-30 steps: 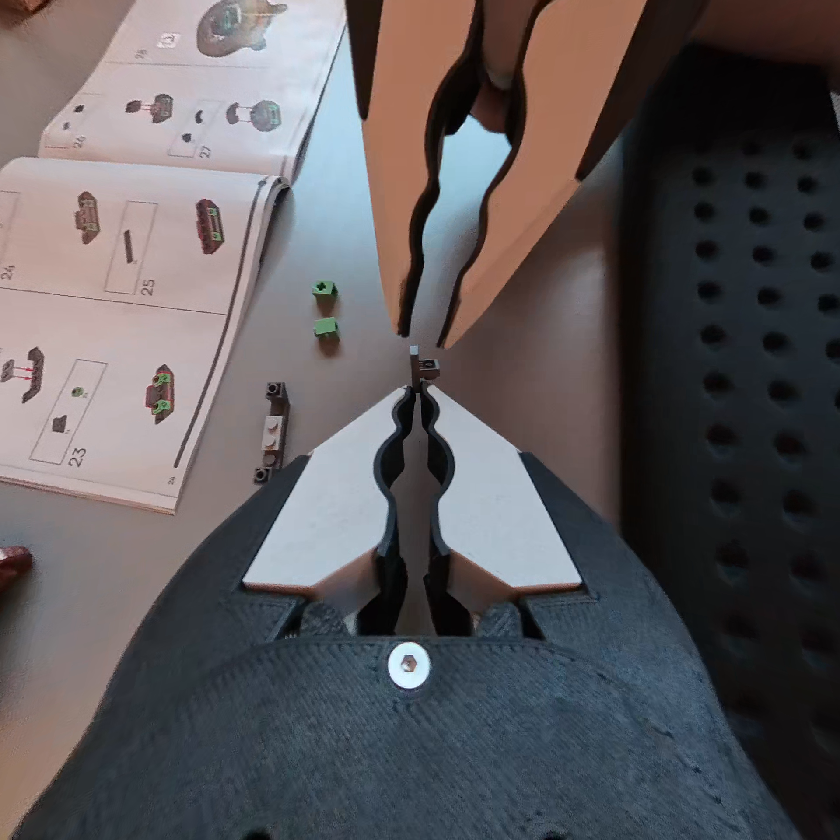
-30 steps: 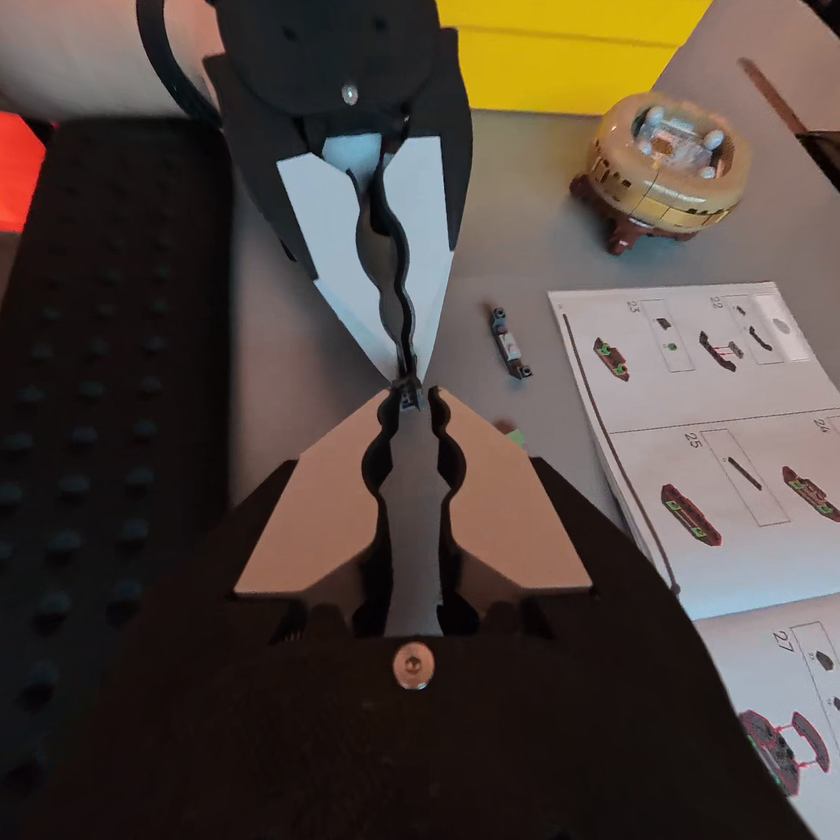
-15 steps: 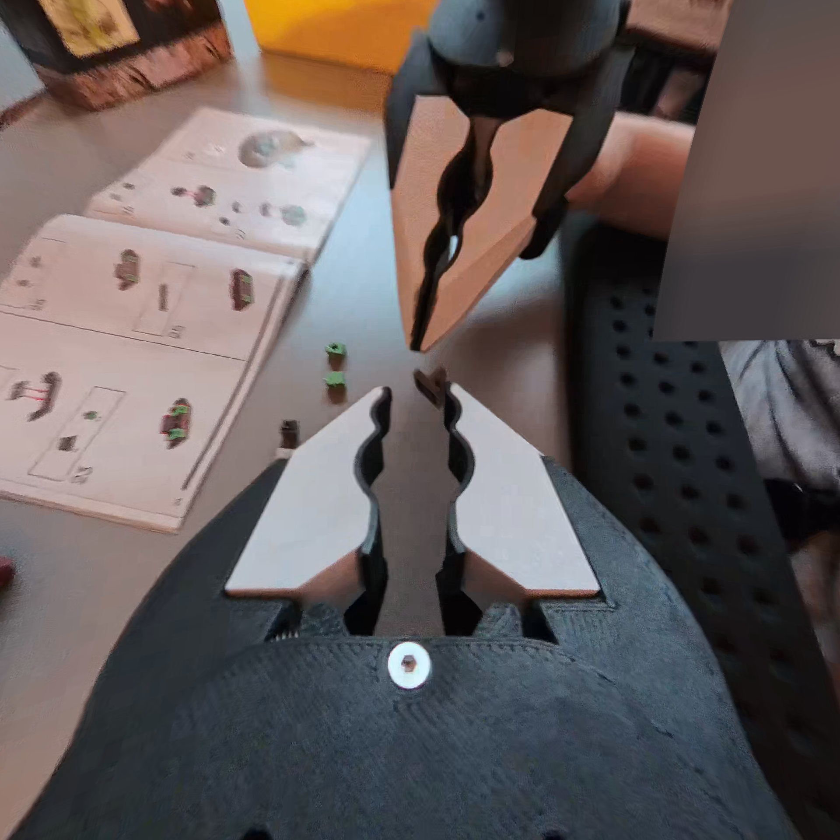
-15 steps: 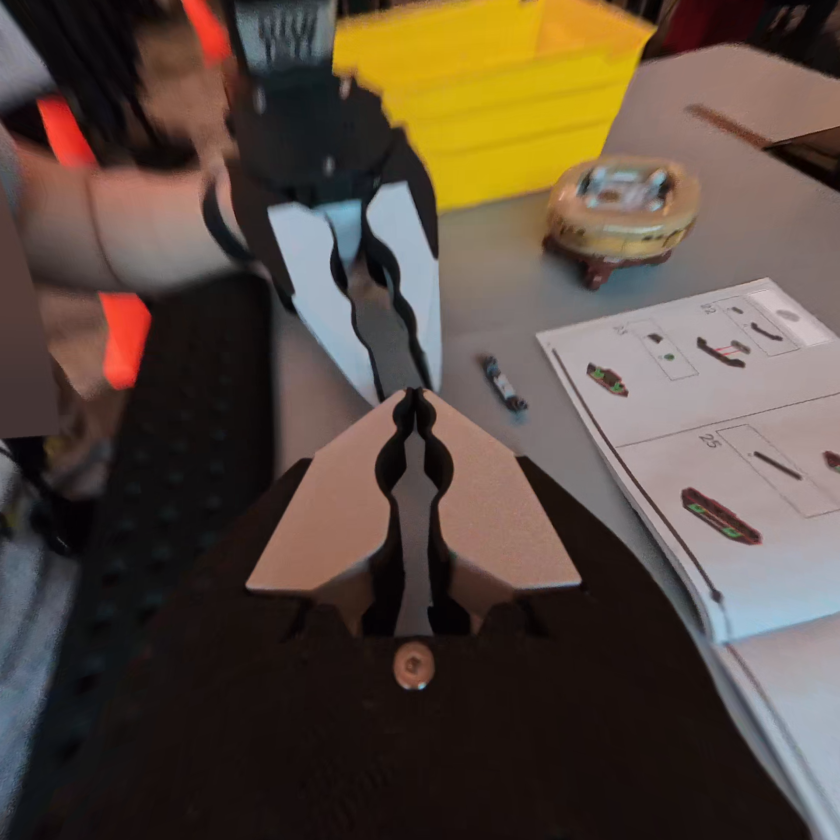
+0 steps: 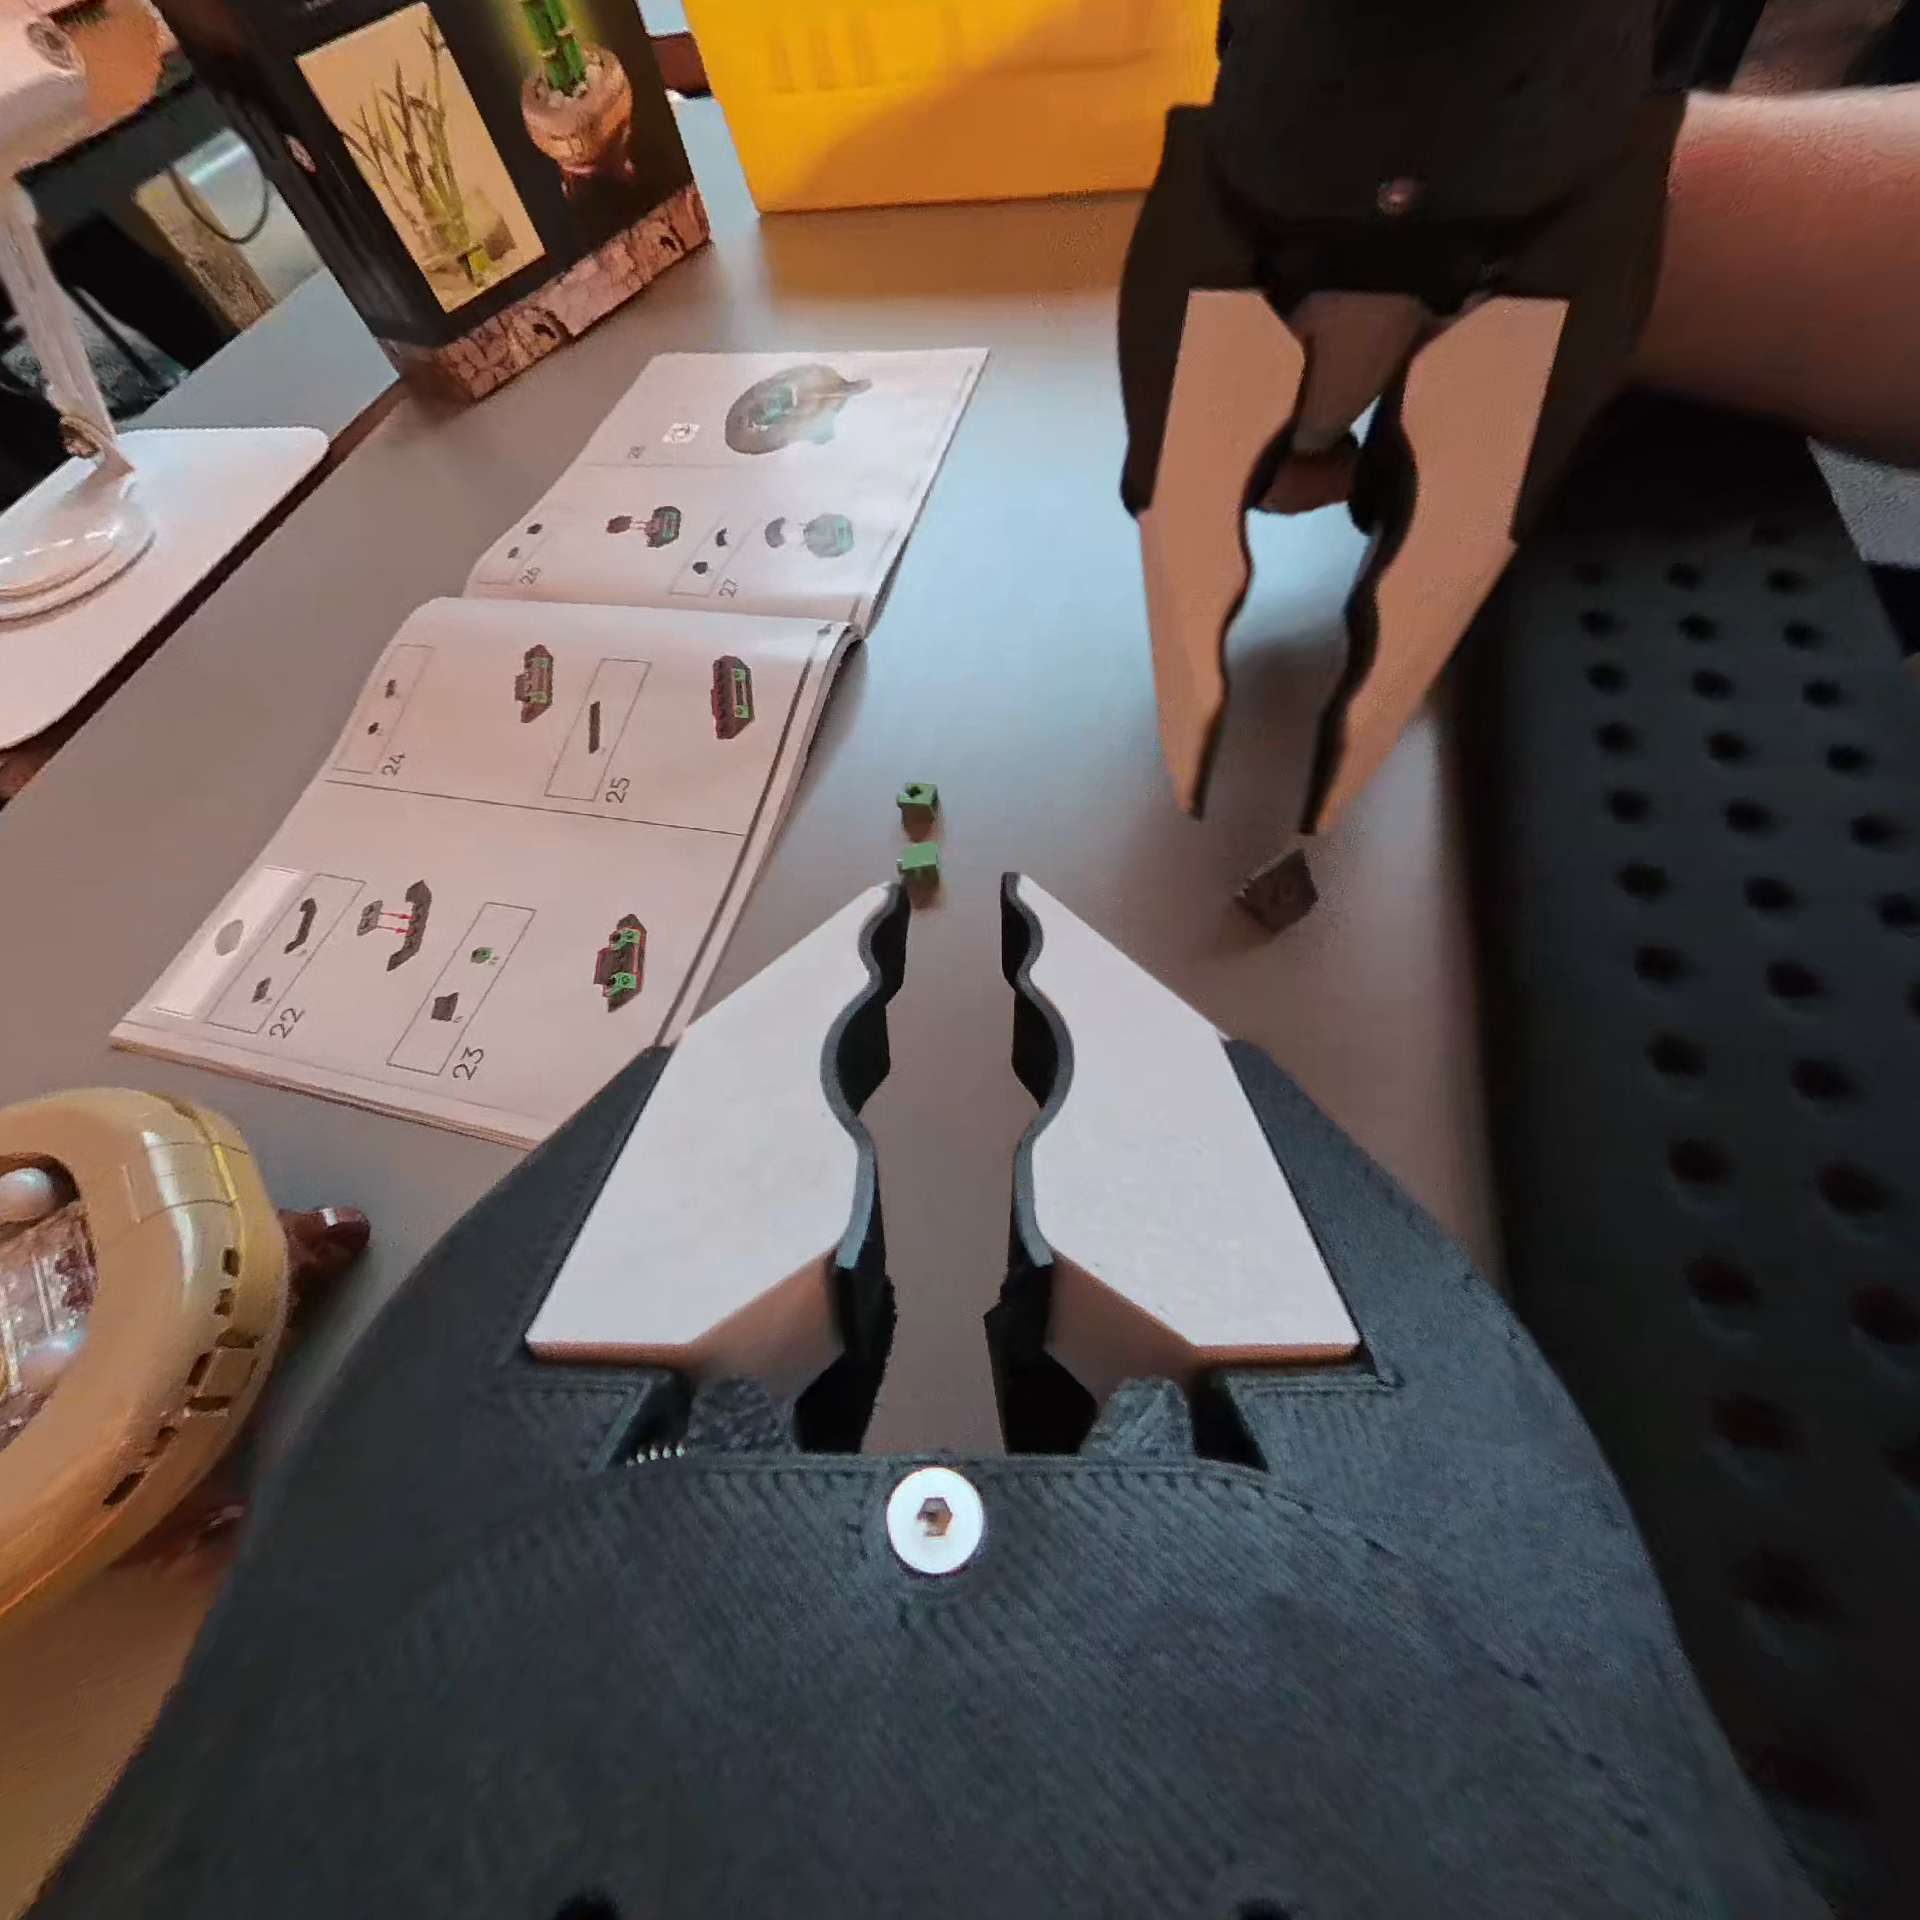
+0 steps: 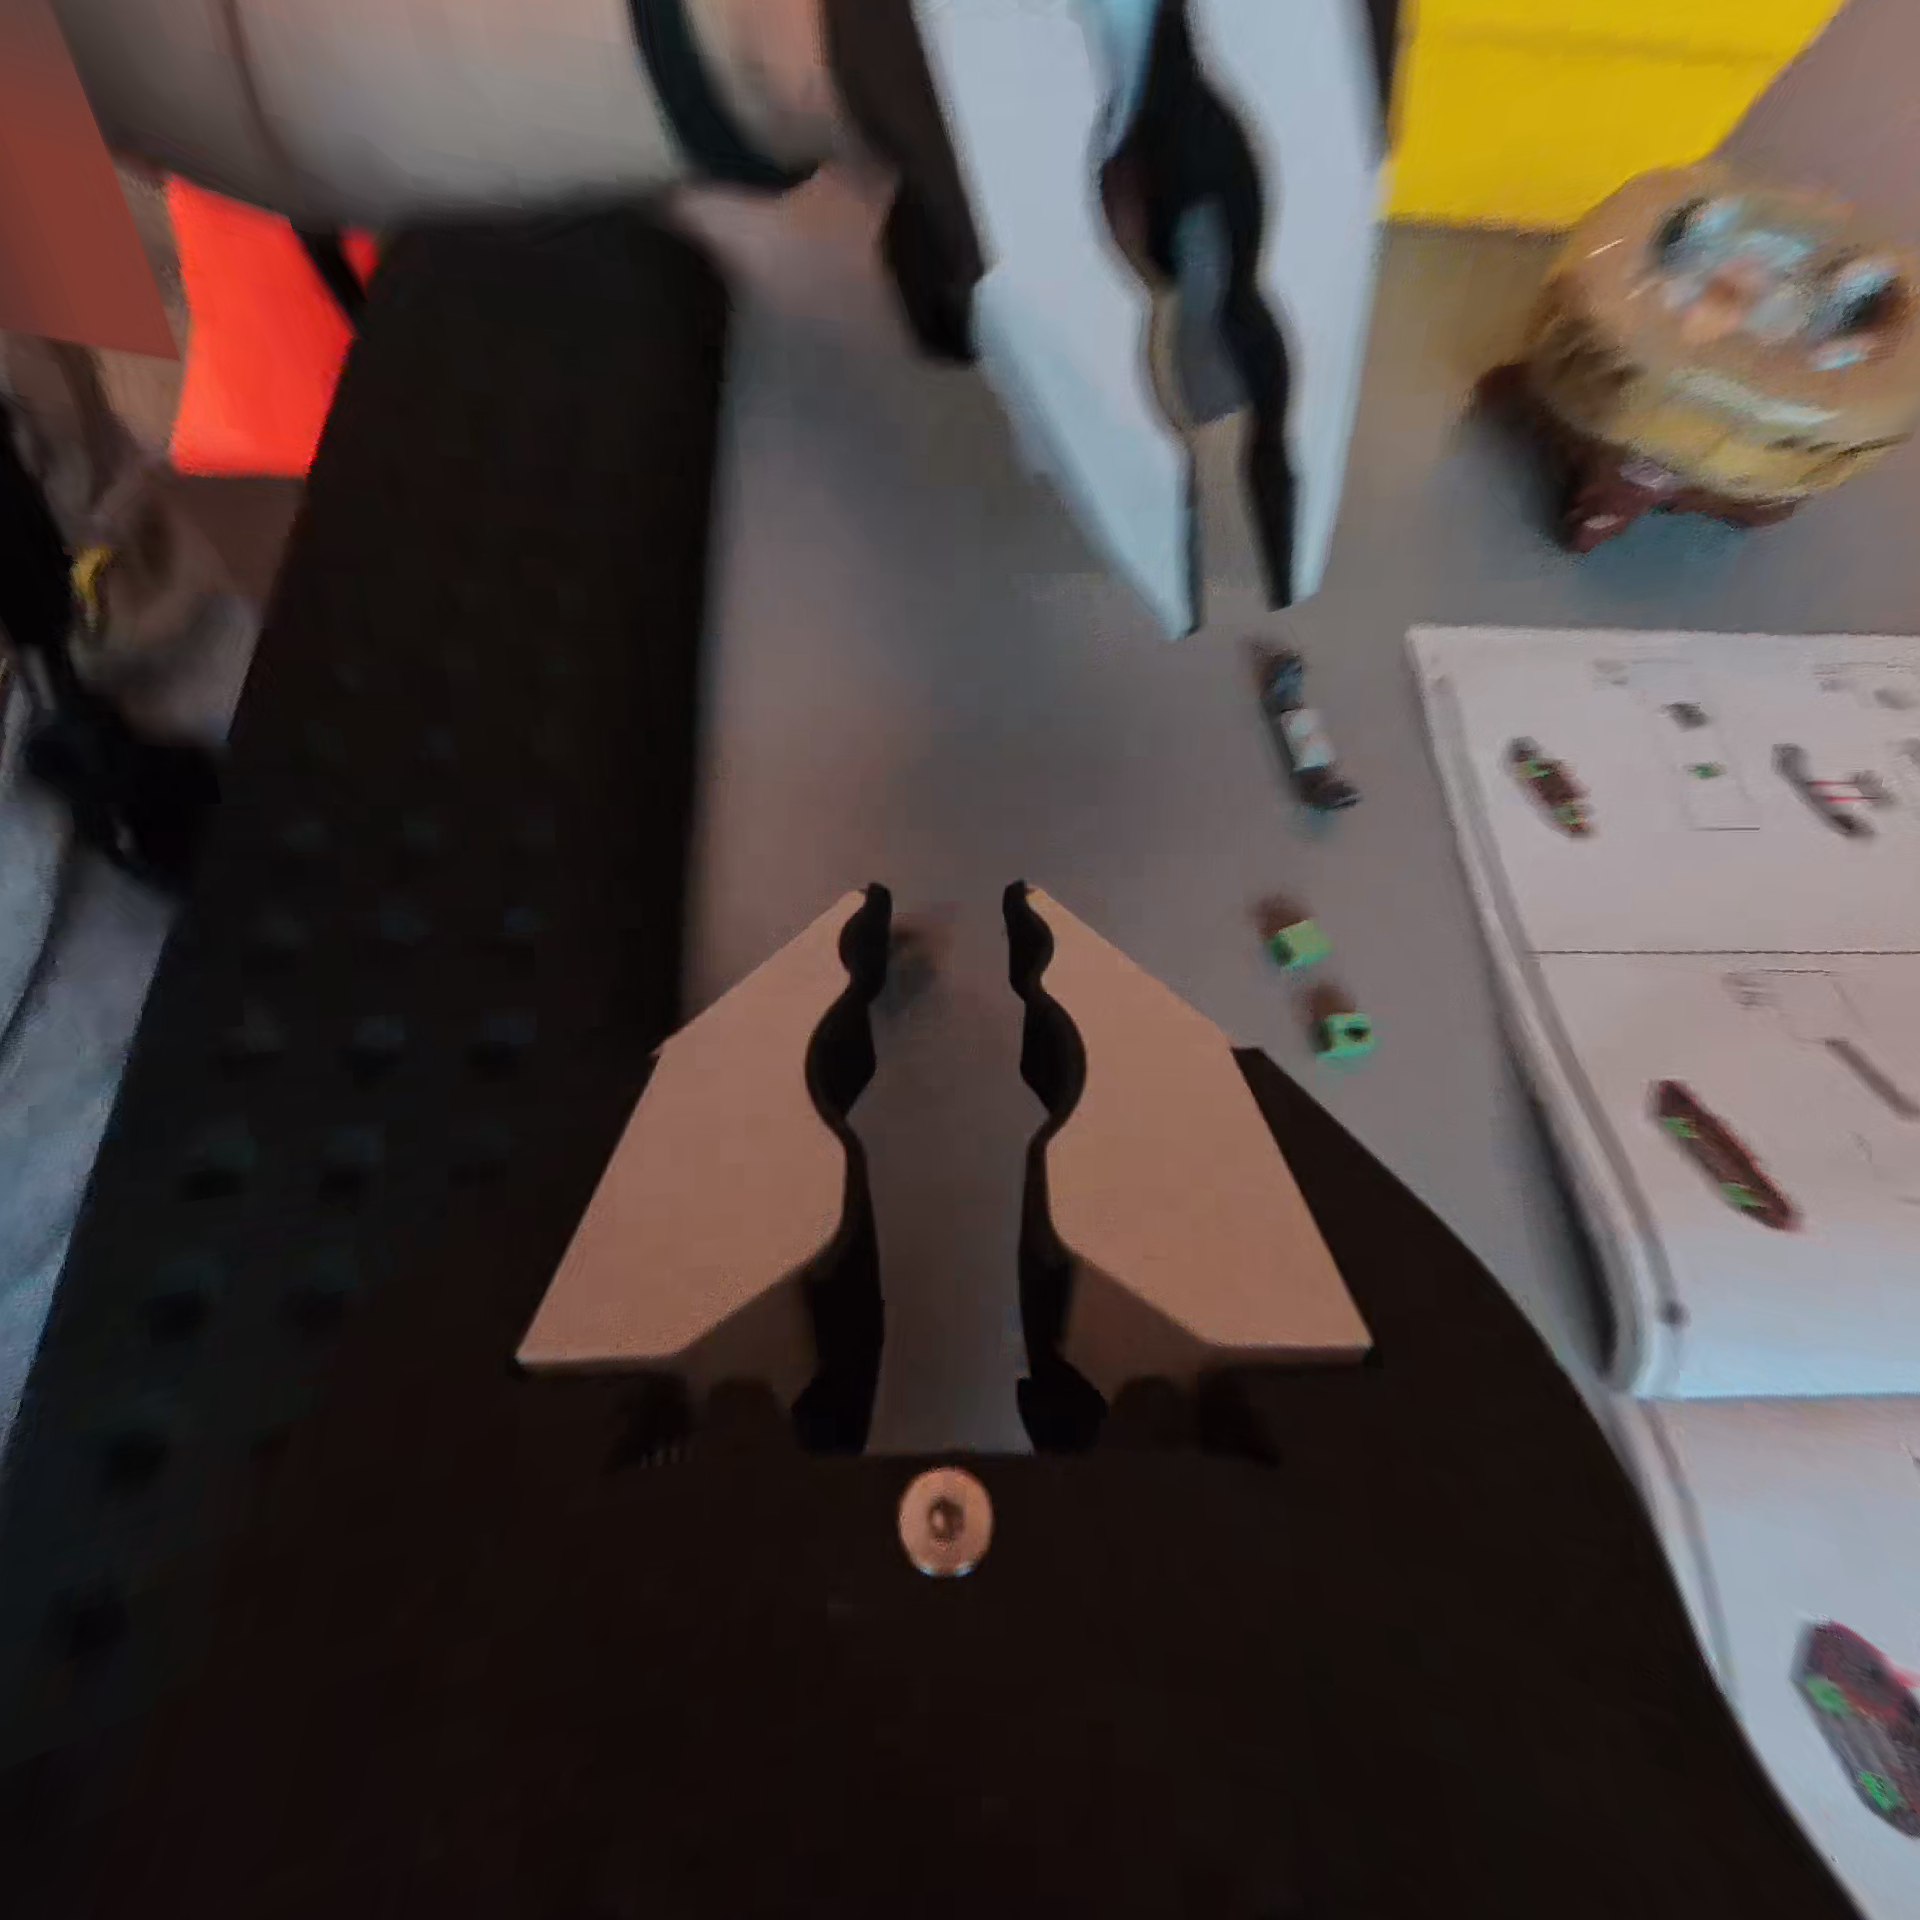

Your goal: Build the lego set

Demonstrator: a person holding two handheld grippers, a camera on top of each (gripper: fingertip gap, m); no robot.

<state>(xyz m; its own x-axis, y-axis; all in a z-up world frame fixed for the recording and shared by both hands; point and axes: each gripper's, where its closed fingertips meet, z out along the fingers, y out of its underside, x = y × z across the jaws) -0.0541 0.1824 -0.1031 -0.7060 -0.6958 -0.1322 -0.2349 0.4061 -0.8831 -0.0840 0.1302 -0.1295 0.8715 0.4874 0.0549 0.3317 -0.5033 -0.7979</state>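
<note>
Both tools are shown above a grey desk (image 5: 1018, 644), with the open white instruction booklet (image 5: 582, 790) taken as landmark. The left tool (image 5: 951, 883), black-bodied with pale wedge fingers, is seen with its fingers spread and nothing between them; its tips lie just beside the booklet's spine-side edge. Two small green lego cubes (image 5: 918, 837) are seen on the desk between that edge and the left tool's tips, one behind the other. The right tool (image 5: 1252, 821), black with tan wedge fingers, is held by a person's hand on the side of the cubes away from the booklet, its fingers parted and gripping nothing. A small dark grey lego piece (image 5: 1278, 891) lies tilted on the desk just below the right tool's tips, apart from them. A black perforated mat (image 5: 1704, 935) lies beyond that piece, farthest from the booklet. A round tan lego model on a dark brown base (image 5: 125, 1309) stands near the booklet's near corner. A black product box with plant pictures (image 5: 468, 177) and a yellow plastic bin (image 5: 956, 94) stand beyond the booklet's far edge. In the blurred right wrist view, a narrow dark lego strip with a pale middle (image 6: 1299, 727) is seen between the booklet and the left tool's tips.
</note>
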